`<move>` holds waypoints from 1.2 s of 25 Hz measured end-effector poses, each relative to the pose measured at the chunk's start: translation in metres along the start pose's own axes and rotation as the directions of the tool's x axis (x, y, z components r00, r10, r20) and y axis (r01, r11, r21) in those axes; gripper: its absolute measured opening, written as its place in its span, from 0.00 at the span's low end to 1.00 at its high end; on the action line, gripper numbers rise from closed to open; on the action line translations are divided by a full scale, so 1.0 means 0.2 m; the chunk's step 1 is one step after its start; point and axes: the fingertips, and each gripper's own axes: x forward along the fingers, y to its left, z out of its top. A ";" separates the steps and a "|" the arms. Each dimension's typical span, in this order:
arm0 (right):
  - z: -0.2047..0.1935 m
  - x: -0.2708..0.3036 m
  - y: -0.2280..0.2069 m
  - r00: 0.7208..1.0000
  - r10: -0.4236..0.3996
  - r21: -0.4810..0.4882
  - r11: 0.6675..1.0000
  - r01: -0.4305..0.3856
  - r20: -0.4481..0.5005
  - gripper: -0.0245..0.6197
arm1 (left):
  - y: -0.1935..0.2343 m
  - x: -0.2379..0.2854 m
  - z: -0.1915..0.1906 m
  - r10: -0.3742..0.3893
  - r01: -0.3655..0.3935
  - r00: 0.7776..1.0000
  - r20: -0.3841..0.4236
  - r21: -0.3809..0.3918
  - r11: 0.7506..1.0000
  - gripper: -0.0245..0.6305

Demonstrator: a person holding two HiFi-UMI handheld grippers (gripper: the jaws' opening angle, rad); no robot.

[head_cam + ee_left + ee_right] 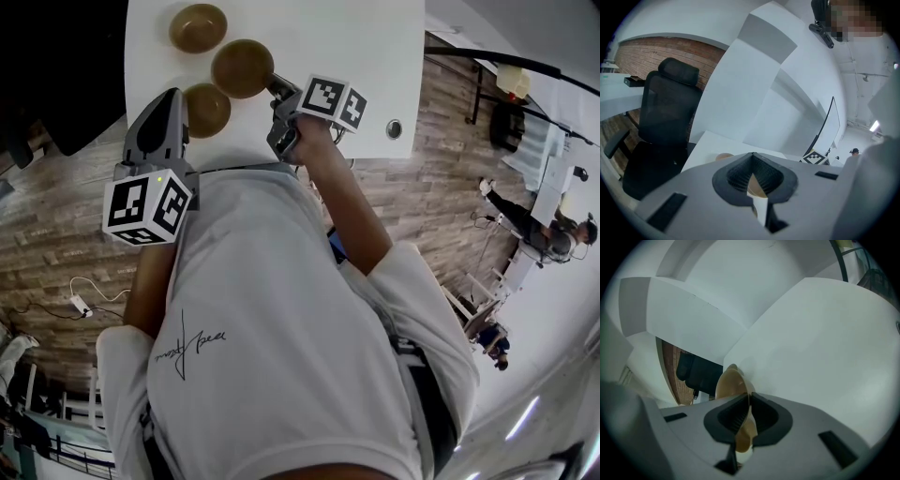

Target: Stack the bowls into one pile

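Note:
Three brown bowls lie on the white table [375, 56]. The far bowl [198, 27] stands alone at the back. My right gripper [277, 87] is shut on the right rim of the middle bowl [242, 67]; in the right gripper view that bowl [730, 383] stands tilted on edge between the jaws of the right gripper [749, 403]. The near bowl [206, 110] sits by the table's front edge. My left gripper [172, 97] is just left of it, jaws closed together with nothing between them. In the left gripper view, a bowl [757, 188] shows past the tips of the left gripper [752, 155].
A black office chair [665, 126] stands left of the table, also at the head view's top-left corner [56, 75]. A round cable hole [394, 128] sits near the table's front right. Wooden floor with a cable [89, 295] lies below; a person [544, 230] sits far right.

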 end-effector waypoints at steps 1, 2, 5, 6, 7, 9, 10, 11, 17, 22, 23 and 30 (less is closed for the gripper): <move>-0.01 0.00 0.01 1.000 0.002 -0.003 1.000 -0.002 -0.003 0.08 | 0.01 -0.01 0.00 0.003 -0.003 1.000 0.004 -0.002 1.000 0.04; -0.01 0.01 0.02 1.000 0.005 -0.006 1.000 -0.005 -0.007 0.08 | 0.02 -0.01 0.01 0.006 -0.006 1.000 0.007 -0.005 1.000 0.04; -0.02 0.02 0.05 1.000 0.013 -0.017 1.000 -0.014 -0.019 0.08 | 0.03 -0.02 0.02 0.013 -0.013 1.000 0.013 -0.012 1.000 0.04; -0.02 0.03 0.06 1.000 0.017 -0.022 1.000 -0.017 -0.023 0.08 | 0.04 -0.02 0.02 0.014 -0.014 1.000 0.013 -0.015 1.000 0.04; -0.02 0.03 0.07 0.999 0.020 -0.026 0.999 -0.021 -0.027 0.08 | 0.04 -0.02 0.01 0.016 -0.016 1.000 0.015 -0.017 1.000 0.04; -0.03 0.03 0.09 0.999 0.028 -0.031 0.999 -0.029 -0.032 0.08 | 0.04 -0.03 0.02 0.020 -0.020 1.000 0.019 -0.020 1.000 0.04; -0.03 0.04 0.10 0.999 0.031 -0.033 0.999 -0.032 -0.034 0.08 | 0.05 -0.04 0.02 0.023 -0.023 0.999 0.022 -0.022 1.000 0.04; -0.04 0.04 0.11 0.999 0.033 -0.035 0.999 -0.035 -0.036 0.08 | 0.05 -0.04 0.02 0.026 -0.025 0.999 0.025 -0.023 0.999 0.04; -0.05 0.06 0.15 0.997 0.048 -0.045 0.998 -0.050 -0.054 0.08 | 0.08 -0.06 0.02 0.038 -0.037 0.999 0.032 -0.034 0.999 0.04; -0.10 0.06 0.18 0.996 0.059 -0.057 0.996 -0.064 -0.072 0.08 | 0.08 -0.08 0.02 0.044 -0.042 0.998 0.039 -0.039 0.998 0.04; -0.10 0.06 0.18 0.995 0.062 -0.060 0.996 -0.067 -0.077 0.08 | 0.08 -0.09 0.02 0.045 -0.043 0.998 0.041 -0.042 0.998 0.04; -0.16 0.07 0.21 0.992 0.070 -0.073 0.994 -0.078 -0.102 0.08 | 0.09 -0.11 0.02 0.049 -0.046 0.998 0.046 -0.048 0.998 0.04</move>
